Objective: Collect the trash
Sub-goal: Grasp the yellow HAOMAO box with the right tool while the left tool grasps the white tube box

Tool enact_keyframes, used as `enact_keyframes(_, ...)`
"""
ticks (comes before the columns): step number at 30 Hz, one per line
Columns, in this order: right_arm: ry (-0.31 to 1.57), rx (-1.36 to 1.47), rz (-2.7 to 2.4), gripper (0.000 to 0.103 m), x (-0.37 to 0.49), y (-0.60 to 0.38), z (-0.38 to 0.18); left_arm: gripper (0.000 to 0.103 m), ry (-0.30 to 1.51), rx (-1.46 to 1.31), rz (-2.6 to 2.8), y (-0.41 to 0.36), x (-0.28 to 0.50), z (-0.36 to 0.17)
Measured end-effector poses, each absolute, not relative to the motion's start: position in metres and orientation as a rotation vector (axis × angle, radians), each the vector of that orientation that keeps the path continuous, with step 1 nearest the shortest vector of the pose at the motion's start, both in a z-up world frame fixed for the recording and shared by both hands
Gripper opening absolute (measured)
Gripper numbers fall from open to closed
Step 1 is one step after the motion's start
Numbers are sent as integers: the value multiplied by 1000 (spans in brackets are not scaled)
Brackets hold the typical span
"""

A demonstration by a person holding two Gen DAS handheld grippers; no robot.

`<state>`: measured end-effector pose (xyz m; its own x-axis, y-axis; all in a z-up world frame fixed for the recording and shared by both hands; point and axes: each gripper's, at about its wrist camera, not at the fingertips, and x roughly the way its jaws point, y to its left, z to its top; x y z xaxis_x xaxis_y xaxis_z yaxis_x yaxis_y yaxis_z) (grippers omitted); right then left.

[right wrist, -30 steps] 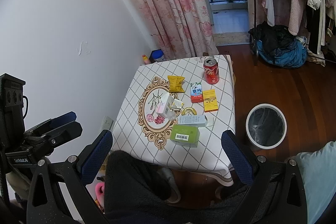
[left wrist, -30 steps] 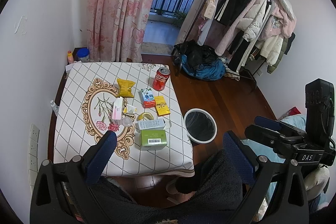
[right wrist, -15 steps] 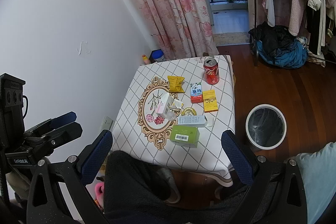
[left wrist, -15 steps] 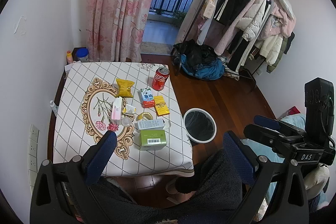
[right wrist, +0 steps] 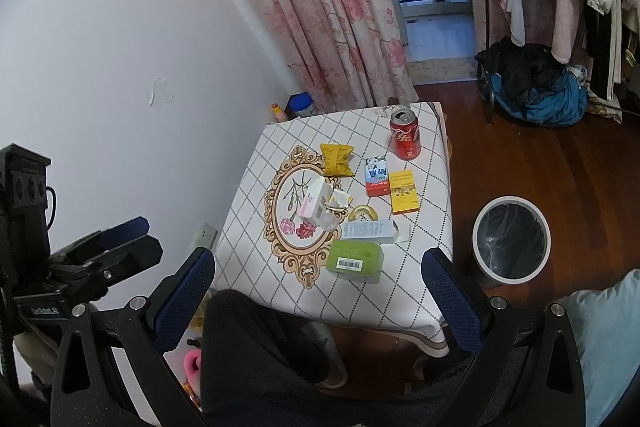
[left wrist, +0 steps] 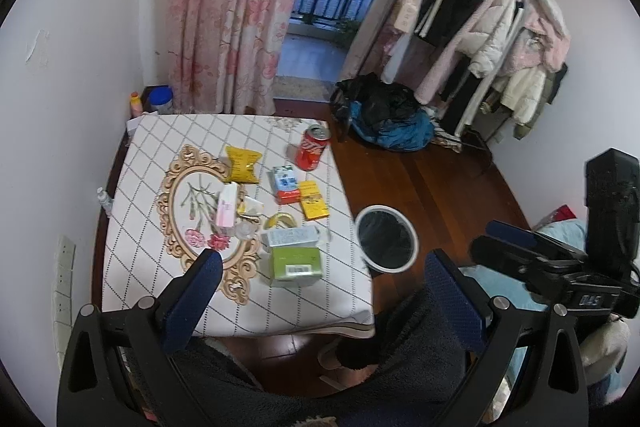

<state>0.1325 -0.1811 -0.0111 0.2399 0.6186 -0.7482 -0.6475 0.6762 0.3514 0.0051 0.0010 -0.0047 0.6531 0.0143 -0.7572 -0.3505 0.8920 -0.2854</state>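
A small table [left wrist: 160, 291] [right wrist: 400, 311] with a diamond-check cloth carries the trash: a red cola can [left wrist: 312, 149] [right wrist: 405, 139], a yellow snack bag [left wrist: 241, 167] [right wrist: 337, 159], a milk carton [left wrist: 285, 184] [right wrist: 377, 176], a yellow box [left wrist: 313, 199] [right wrist: 404, 191], a pale grey box [left wrist: 291, 237] [right wrist: 368, 230] and a green box [left wrist: 295, 264] [right wrist: 354, 261]. A white-rimmed bin [left wrist: 386, 242] [right wrist: 511, 241] stands on the floor right of the table. My left gripper [left wrist: 320, 287] and right gripper [right wrist: 318, 287] both hover open above the near table edge, holding nothing.
A pink-white carton [left wrist: 225, 209], small wrappers and a banana peel [left wrist: 280, 219] lie mid-table. A person's dark-trousered legs [left wrist: 360, 367] fill the foreground. A clothes rack [left wrist: 480, 27], a bag pile [left wrist: 392, 123] and floral curtain [left wrist: 224, 7] stand behind. White wall on the left.
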Motion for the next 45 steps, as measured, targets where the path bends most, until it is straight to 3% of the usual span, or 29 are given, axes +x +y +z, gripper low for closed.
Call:
enact_keyframes(6, 1063, 5, 759, 103, 175, -167, -51, 103, 900, -346, 465, 40, 47, -56)
enact_keyframes(18, 1389, -75, 535, 102, 310, -97, -252, 102, 1247, -363, 570, 123, 155, -232)
enact_keyframes(25, 1464, -243, 511, 95, 361, -36, -320, 102, 1313, -375, 521, 138, 202, -279)
enact_keyframes(31, 1482, -353, 537, 94, 376, 5, -351, 87, 1364, -385, 505, 149, 224, -306)
enact_keyframes(33, 1474, -385, 533, 88, 377, 12, -356, 77, 1382, -380, 499, 150, 229, -313)
enact_keyframes(35, 1472, -400, 529, 75, 377, 16, -361, 73, 1388, -383, 495, 151, 231, -316)
enact_keyframes(38, 1436, -458, 513, 59, 375, 18, -357, 51, 1394, -392, 487, 153, 231, -319)
enact_keyframes(39, 1436, -463, 519, 59, 373, 16, -357, 39, 1398, -396, 484, 154, 230, -319)
enact_keyframes(40, 1445, -457, 521, 59, 370, 14, -357, 36, 1399, -399, 483, 155, 229, -320)
enact_keyframes(45, 1508, -442, 505, 59, 358, -9, -352, 33, 1382, -410, 489, 158, 211, -317)
